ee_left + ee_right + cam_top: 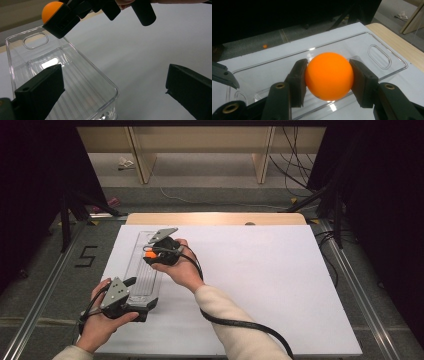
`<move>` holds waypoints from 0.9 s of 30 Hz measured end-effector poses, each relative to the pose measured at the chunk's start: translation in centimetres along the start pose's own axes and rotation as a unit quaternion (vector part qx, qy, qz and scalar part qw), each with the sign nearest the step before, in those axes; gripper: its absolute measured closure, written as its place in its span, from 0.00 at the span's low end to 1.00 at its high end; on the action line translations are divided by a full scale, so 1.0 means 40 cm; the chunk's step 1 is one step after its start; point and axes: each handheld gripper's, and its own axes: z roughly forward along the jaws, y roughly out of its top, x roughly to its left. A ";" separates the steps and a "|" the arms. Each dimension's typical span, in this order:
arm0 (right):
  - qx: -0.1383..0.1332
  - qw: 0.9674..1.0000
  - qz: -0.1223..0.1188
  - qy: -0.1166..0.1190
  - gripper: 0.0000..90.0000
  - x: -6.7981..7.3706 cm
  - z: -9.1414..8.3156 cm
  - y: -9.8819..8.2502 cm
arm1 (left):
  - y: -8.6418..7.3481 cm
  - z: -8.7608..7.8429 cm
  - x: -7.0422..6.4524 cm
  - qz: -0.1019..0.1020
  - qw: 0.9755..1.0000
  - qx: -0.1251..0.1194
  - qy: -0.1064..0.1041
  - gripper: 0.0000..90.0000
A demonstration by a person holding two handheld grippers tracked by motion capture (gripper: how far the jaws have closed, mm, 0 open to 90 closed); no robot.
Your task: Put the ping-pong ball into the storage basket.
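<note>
An orange ball (149, 253) hangs just above a long clear plastic tray (141, 270) at the left of the white table. My right gripper (150, 254) is shut on it, and the right gripper view has the ball (329, 76) pressed between both pads (298, 82) over the tray's floor (367, 47). My left gripper (139, 296) is at the tray's near end with its jaws wide open. One jaw stands over the tray (75, 82) and the other over bare table, with nothing gripped. From there the ball (51, 11) shows at the upper left.
The white table top (260, 285) stretches to the right of the tray. A wooden strip (215, 218) runs along the table's far edge. Black stands (65, 220) and cables (295, 165) are on the floor beyond. A black cable (240, 325) trails from the right gripper.
</note>
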 end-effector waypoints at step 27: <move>0.004 1.000 0.001 -0.001 0.57 0.001 0.017 0.007 | -0.001 0.001 0.000 0.001 1.000 0.001 0.000 0.01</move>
